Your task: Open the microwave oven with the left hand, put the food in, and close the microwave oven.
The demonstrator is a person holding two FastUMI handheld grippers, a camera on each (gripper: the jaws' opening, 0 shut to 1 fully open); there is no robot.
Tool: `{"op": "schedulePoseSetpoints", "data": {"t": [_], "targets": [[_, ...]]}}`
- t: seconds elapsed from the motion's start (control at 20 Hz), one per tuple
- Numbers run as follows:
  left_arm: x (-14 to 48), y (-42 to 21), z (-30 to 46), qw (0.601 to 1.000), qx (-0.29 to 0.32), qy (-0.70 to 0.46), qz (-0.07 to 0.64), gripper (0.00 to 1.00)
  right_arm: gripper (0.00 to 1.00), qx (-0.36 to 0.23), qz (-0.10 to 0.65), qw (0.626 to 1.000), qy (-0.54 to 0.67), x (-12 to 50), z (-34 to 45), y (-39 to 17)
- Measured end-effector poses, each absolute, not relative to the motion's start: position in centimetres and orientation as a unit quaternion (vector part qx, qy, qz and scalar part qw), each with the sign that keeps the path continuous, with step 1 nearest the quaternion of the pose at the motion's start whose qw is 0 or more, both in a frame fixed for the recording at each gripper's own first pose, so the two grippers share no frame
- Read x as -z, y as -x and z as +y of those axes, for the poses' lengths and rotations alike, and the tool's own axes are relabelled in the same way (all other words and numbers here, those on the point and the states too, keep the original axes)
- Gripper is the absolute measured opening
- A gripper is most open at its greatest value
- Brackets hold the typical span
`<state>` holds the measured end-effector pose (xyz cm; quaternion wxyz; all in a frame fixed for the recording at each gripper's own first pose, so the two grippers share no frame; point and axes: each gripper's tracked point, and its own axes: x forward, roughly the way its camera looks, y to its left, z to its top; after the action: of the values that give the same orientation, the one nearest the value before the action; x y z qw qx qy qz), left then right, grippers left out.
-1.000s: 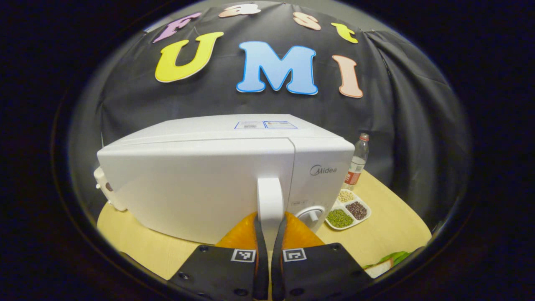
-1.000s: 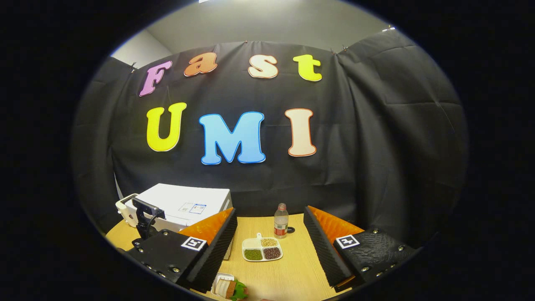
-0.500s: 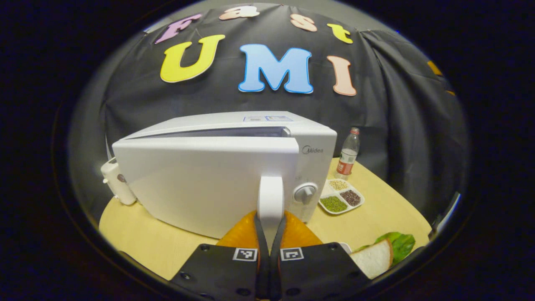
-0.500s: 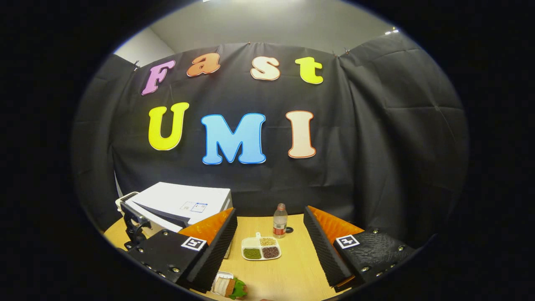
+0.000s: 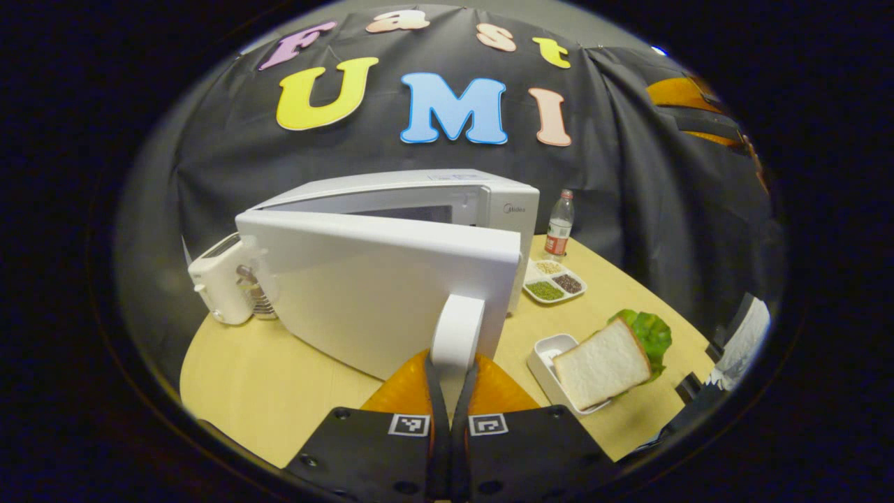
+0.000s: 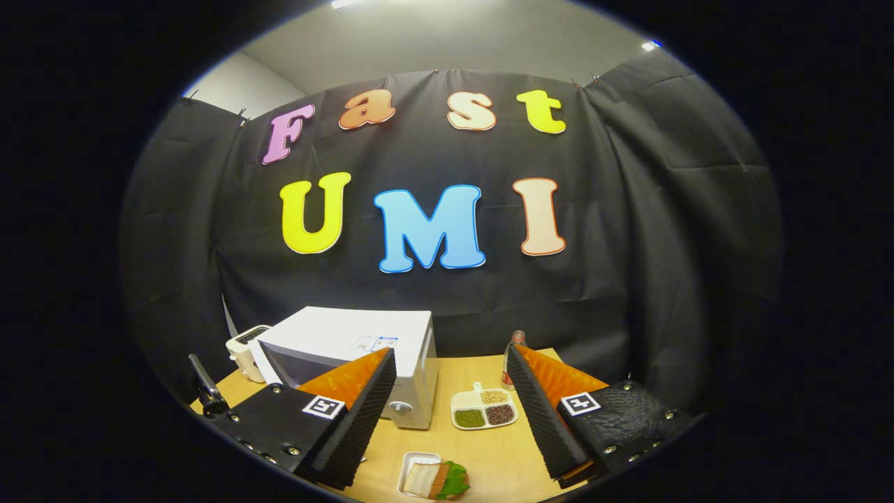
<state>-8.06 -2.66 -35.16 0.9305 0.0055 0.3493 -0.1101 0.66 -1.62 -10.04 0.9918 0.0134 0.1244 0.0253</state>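
Observation:
A white microwave oven point(image 5: 447, 192) stands on the round wooden table, its door point(image 5: 377, 286) swung partly open toward me. My left gripper point(image 5: 450, 374) is shut on the door's white upright handle point(image 5: 457, 332). To the right, a small white tray point(image 5: 552, 349) holds a sandwich of bread point(image 5: 601, 363) and green lettuce. In the right gripper view the microwave oven point(image 6: 349, 349) sits at the left and the sandwich point(image 6: 436, 480) lies low between the fingers. My right gripper point(image 6: 450, 412) hangs open above the table with nothing in it.
A white toaster point(image 5: 223, 283) stands left of the microwave. A divided dish of beans point(image 5: 553, 283) and a plastic bottle point(image 5: 559, 234) sit behind the sandwich tray. Bare tabletop point(image 5: 265, 384) lies at the front left. An orange and black object point(image 5: 691, 108) shows at the upper right.
The microwave door has swung from nearly closed to well open, pulled by my left gripper. The sandwich tray has come into the left gripper view. The right gripper view has shifted a little.

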Motion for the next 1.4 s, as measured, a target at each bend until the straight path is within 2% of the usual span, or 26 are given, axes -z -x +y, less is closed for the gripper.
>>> {"op": "schedulePoseSetpoints", "data": {"t": [0.45,0.85,1.05,1.25,1.3,1.4], "targets": [[33.7,15.9,8.1,0.924,0.096,-0.027,0.369,0.07,0.96,-0.039,0.141,0.989,-0.027,11.7,4.0,0.8],[33.0,18.9,17.7,0.927,0.075,-0.005,0.367,0.10,0.96,-0.060,0.150,0.987,-0.003,12.2,8.3,1.2],[33.3,19.2,23.7,0.930,0.041,0.002,0.366,0.08,0.96,-0.074,0.152,0.985,0.017,12.2,10.1,1.3],[33.4,19.4,25.5,0.935,0.033,0.041,0.351,0.08,0.96,-0.081,0.161,0.983,0.026,12.8,11.3,1.3],[33.3,19.6,25.5,0.934,0.037,0.051,0.352,0.10,0.96,-0.083,0.163,0.983,0.027,12.9,11.4,1.3],[33.7,19.6,25.5,0.934,0.039,0.068,0.348,0.19,0.96,-0.092,0.173,0.980,0.030,13.6,11.7,1.3]]}}
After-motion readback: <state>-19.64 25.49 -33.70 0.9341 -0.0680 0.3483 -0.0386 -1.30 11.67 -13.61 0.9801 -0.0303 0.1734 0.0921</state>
